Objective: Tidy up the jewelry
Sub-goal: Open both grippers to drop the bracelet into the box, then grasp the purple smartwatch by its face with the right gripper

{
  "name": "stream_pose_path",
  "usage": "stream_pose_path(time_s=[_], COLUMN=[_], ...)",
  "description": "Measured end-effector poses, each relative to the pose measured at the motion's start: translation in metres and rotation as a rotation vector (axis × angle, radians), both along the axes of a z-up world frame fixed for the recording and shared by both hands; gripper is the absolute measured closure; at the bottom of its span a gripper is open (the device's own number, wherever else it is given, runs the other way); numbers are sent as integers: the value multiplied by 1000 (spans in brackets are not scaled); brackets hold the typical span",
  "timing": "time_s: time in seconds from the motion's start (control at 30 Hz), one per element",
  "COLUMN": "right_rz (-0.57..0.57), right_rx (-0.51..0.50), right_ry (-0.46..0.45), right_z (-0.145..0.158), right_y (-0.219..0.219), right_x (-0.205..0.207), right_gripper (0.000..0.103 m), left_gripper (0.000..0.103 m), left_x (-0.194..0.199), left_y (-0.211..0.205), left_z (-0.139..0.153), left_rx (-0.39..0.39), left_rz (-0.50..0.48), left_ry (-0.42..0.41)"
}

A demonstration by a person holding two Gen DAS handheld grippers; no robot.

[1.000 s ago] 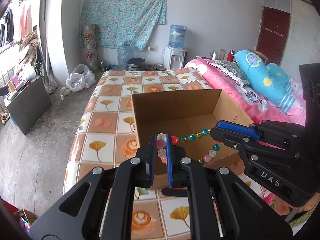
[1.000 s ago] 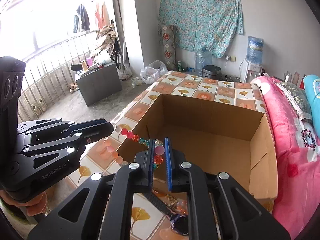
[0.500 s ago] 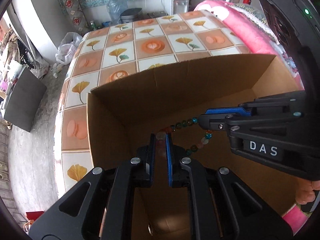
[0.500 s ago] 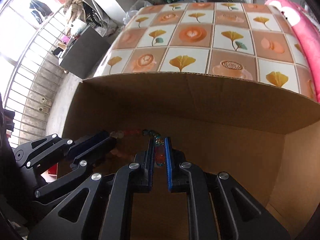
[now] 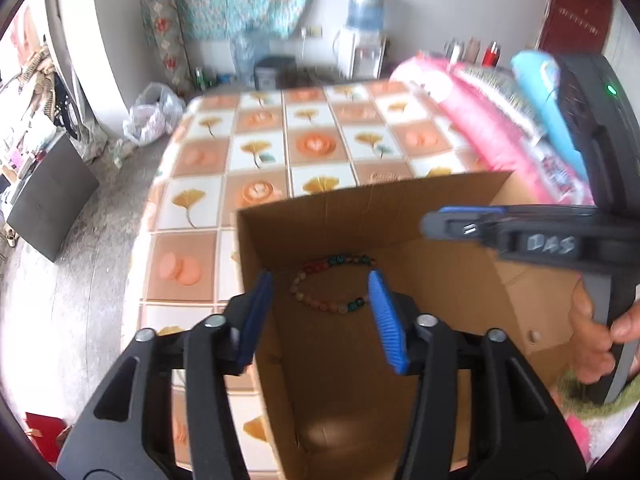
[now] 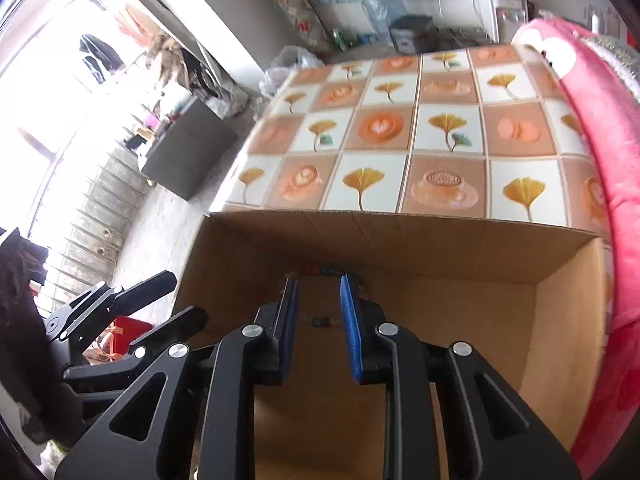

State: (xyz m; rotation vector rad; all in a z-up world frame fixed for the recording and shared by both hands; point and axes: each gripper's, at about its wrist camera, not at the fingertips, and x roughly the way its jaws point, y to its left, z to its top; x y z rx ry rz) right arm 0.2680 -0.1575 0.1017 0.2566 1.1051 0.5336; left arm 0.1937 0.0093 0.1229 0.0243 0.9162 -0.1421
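The beaded bracelet (image 5: 331, 285) lies flat on the floor of the open cardboard box (image 5: 360, 216), close to the far wall. Its loop forms an oval whose long axis runs roughly parallel to that wall, with the red and green beads on the far side.

The left gripper (image 5: 320, 312) hangs over the box, its jaws wide and just opened; nothing is between the pads, and the bracelet lies below them. The right gripper (image 6: 319, 316) has also just been opening, to a narrow gap that holds nothing.

In the right wrist view the fingers (image 6: 352, 320) hide most of the bracelet (image 6: 320, 322). The right gripper (image 5: 460, 224) is motion-blurred in the left view.
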Motion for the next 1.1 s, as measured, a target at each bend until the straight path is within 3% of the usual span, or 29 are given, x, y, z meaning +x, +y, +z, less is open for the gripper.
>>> stream_pose_path(time_s=[0.17,0.23,0.3,0.43,0.53,0.6,0.83,1.0,1.1], right_rz=[-67,-82,-94,-80,-101,-113,-51,-38,-31], right_rx=[56,70,76,1,-44,-60,-285,-368,-378], right_ry=[-282,-352,-375,-262,-126,-86,-138,-112,-127], right_z=[68,78,70,6,-49,-69,-90,-113,-116], right_y=[-48,-65,-71,-53,-43,-41,2,15,15], right_x=[-100,-146,-185,-231,-239,-242,-237,-238,-240], right_gripper=[61,52,41,37,37,37,37,37,43], left_gripper=[20,18,15,15,15,15,13,8,7], left_x=[-88,-118,-144,-168,-173,-175,-174,-178,-179], left_y=[40,55,67,71,60,51,28,33,32], left_z=[31,25,7,-57,-105,-123,-145,-146,-145], left_rx=[-68,-96,-126,-173,-123,-82,94,81,98], left_rz=[44,71,104,173,192,179,170,185,167], left_ry=[-160,-177,-164,-16,95,122,125,100,85])
